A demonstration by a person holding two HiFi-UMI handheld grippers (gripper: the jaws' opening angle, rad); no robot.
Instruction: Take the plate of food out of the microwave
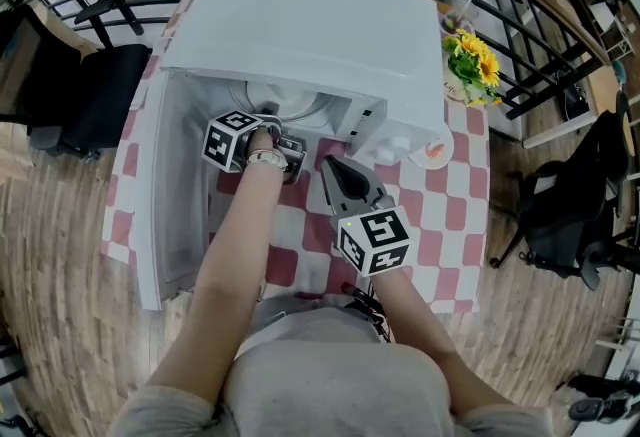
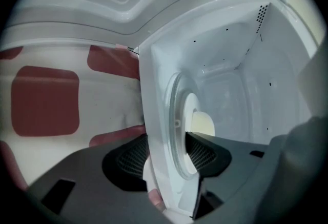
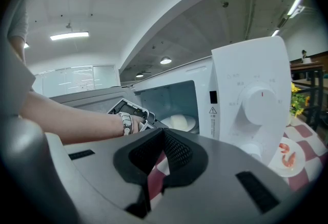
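The white microwave (image 1: 300, 25) stands on the checked cloth (image 1: 445, 215) of the bench, its door (image 1: 165, 195) swung open to the left. The plate (image 1: 300, 103) sits inside the cavity with a pale, rounded piece of food (image 3: 177, 121) on it. The left gripper (image 1: 268, 123) reaches into the mouth of the cavity. In the left gripper view its fingers (image 2: 205, 156) stand partly apart, one on each side of the plate's near rim, and the pads look to be bearing on the white edge from both sides, so they are grasping the plate. The plate is not lifted clear of the oven floor. The right gripper (image 1: 326, 165) hangs over the cloth just in front of the microwave, near its right half, and points toward the opening. Its fingers (image 3: 177, 148) are clenched together on nothing. At the far right corner of the bench are yellow flowers (image 1: 472, 60), and a small saucer (image 1: 432, 153) lies beside the microwave's control panel.
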